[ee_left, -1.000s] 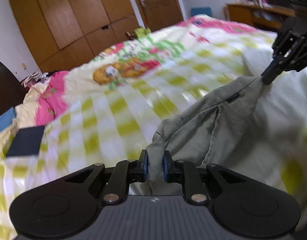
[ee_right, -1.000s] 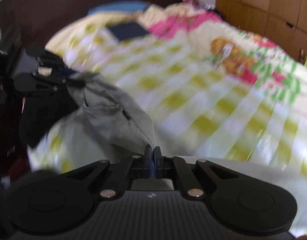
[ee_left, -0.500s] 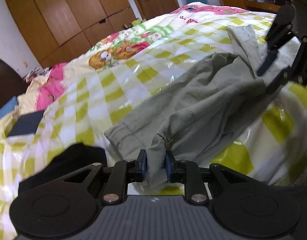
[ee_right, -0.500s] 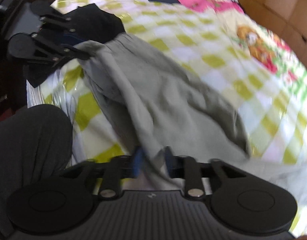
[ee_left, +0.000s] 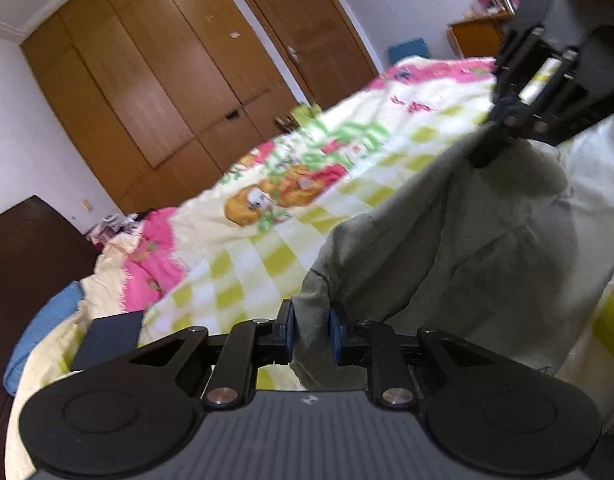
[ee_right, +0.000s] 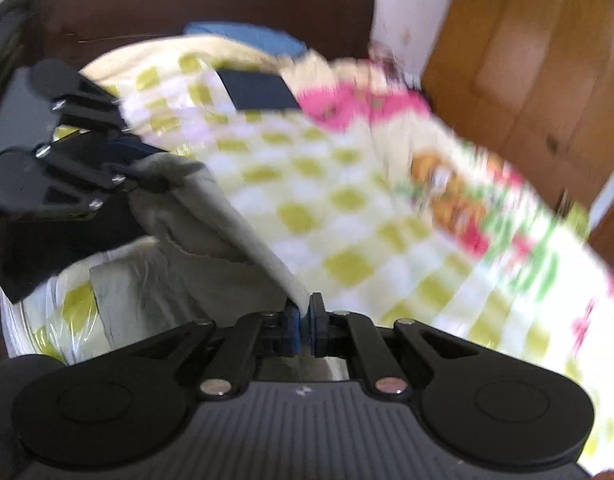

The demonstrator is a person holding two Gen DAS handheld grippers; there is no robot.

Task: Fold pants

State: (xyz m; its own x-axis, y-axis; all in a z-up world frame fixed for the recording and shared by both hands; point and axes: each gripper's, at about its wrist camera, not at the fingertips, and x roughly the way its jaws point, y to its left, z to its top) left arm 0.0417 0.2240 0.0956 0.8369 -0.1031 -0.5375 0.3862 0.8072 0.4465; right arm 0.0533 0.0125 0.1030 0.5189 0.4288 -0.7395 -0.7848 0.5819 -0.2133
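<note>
Two grippers hold the grey pants [ee_left: 467,240] lifted above the checked bedspread [ee_left: 243,272] near the bed's edge. Left gripper [ee_left: 311,330]: jaws nearly closed, pads pressing a bunched fold of cloth. Right gripper [ee_right: 305,326]: jaws have just closed almost fully and pinch a thin edge of the same garment.
</note>
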